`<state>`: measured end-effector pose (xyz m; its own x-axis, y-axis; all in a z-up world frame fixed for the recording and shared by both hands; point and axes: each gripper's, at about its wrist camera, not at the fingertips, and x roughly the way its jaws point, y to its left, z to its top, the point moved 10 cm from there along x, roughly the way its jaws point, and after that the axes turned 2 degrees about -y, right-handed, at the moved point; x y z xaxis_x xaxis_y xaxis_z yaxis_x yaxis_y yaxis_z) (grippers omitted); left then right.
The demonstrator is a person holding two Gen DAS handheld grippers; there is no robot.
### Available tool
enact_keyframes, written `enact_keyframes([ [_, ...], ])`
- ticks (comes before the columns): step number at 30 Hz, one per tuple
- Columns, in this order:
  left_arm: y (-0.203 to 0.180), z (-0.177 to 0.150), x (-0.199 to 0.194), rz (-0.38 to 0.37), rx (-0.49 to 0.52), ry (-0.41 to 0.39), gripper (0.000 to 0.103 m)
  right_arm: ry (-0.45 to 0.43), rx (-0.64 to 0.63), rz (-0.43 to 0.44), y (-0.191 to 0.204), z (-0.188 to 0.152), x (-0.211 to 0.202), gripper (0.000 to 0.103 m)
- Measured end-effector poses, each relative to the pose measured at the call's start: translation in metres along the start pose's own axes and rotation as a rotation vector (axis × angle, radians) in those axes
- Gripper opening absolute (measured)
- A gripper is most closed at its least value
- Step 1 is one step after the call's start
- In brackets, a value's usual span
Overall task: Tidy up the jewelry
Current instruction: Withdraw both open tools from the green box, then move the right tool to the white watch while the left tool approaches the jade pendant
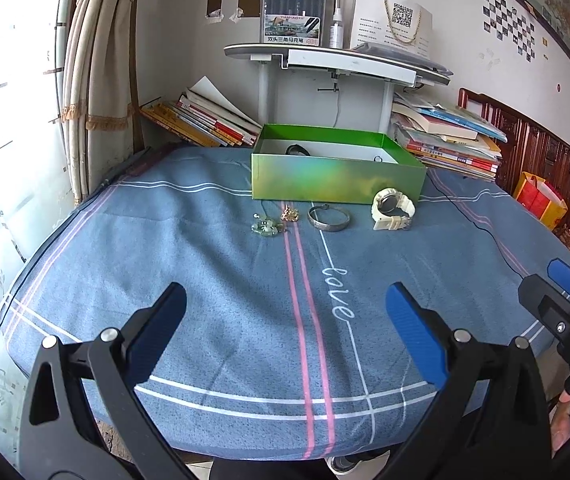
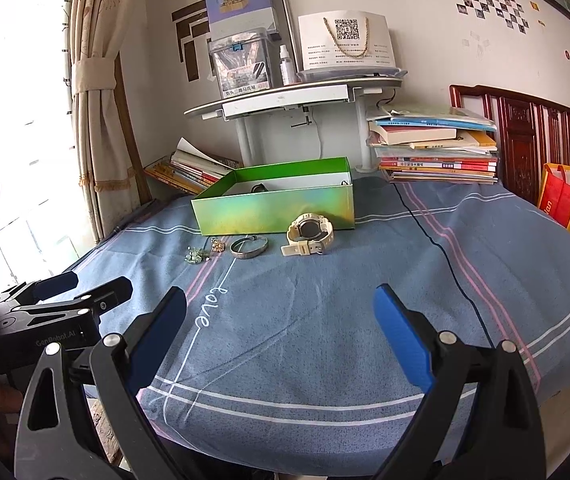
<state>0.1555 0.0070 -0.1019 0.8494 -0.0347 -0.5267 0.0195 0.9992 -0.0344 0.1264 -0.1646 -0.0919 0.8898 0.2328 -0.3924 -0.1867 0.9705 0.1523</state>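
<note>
Blue striped cloth with "love" stitched on it covers the table; books piled at the back, curtain on the left.

Left wrist view: left gripper hangs over the near part of the cloth, jaws wide apart, nothing between them. Green box sits open at the far side, a dark band and a small ring inside on the white floor. Just in front of the box, in a row from left to right: green pendant, gold brooch touching or nearly touching it, silver bangle, white watch closest to the box's right corner. All lie on the cloth, well apart from the gripper. Right gripper shows at the right edge; cannot tell its opening from here.

Right wrist view: right gripper also over the near cloth, jaws spread wide, empty. Same row ahead: green pendant, gold brooch, silver bangle, white watch, all just in front of the green box. Dark band visible inside the box. Left gripper enters from the left, seen side-on, low over the cloth. Black cable runs across the cloth on the right. Red and yellow bag stands off the table at the right.
</note>
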Motion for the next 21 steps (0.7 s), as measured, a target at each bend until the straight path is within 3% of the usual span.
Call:
enact_keyframes([
  [11, 0.007, 0.008, 0.021, 0.025, 0.006, 0.012, 0.099, 0.021, 0.016, -0.02, -0.011, 0.0, 0.016, 0.092],
  [21, 0.018, 0.032, 0.085, 0.054, 0.008, 0.067, 0.099, 0.072, 0.003, -0.105, -0.034, 0.021, 0.068, 0.092],
])
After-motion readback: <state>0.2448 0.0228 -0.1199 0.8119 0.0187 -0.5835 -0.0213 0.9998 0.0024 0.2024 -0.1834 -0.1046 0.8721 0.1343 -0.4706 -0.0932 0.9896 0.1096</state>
